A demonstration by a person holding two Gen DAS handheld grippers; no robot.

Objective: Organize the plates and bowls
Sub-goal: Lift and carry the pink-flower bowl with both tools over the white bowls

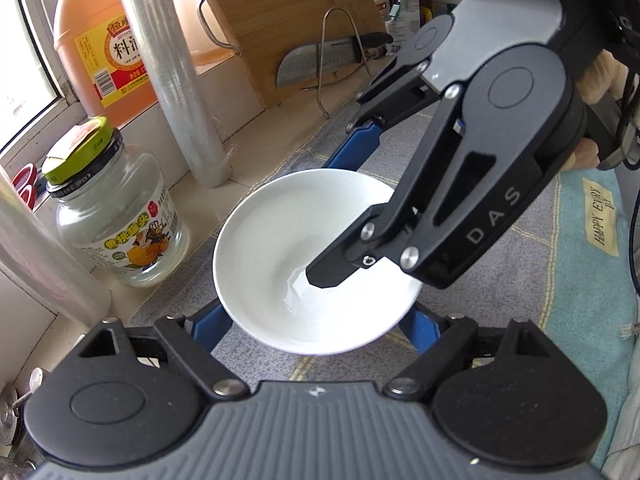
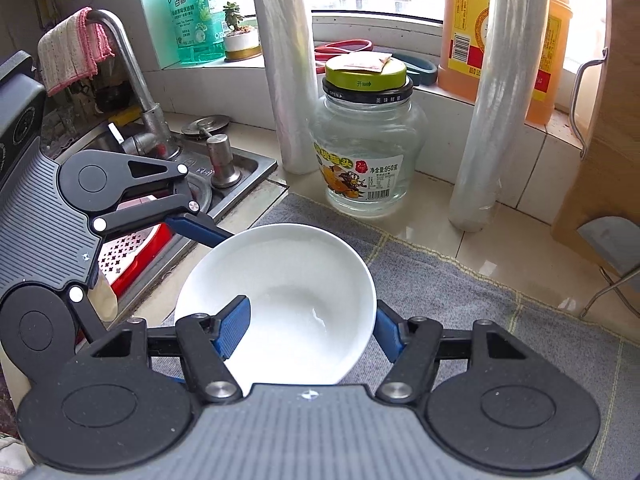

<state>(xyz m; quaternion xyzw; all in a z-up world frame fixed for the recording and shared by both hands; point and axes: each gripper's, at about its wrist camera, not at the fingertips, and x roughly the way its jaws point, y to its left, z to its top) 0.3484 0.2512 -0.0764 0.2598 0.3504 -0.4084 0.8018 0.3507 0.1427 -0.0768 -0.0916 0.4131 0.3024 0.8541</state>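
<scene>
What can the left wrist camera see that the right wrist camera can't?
Only the left wrist view shows the knife on its wire stand and the blue towel. Only the right wrist view shows the faucet, the sink, the green bottle and the little plant. Both show the white bowl, the glass jar, the orange bottle and both hand-held grippers: left hand-held gripper, right hand-held gripper.

A single white bowl (image 1: 280, 256) (image 2: 280, 300) is seen upright on a grey cloth (image 1: 304, 148) (image 2: 460, 292). It is glossy, round and deep, and nothing is held in it. Light is reflected from its flat bottom. It is set near the cloth's edge.
</scene>
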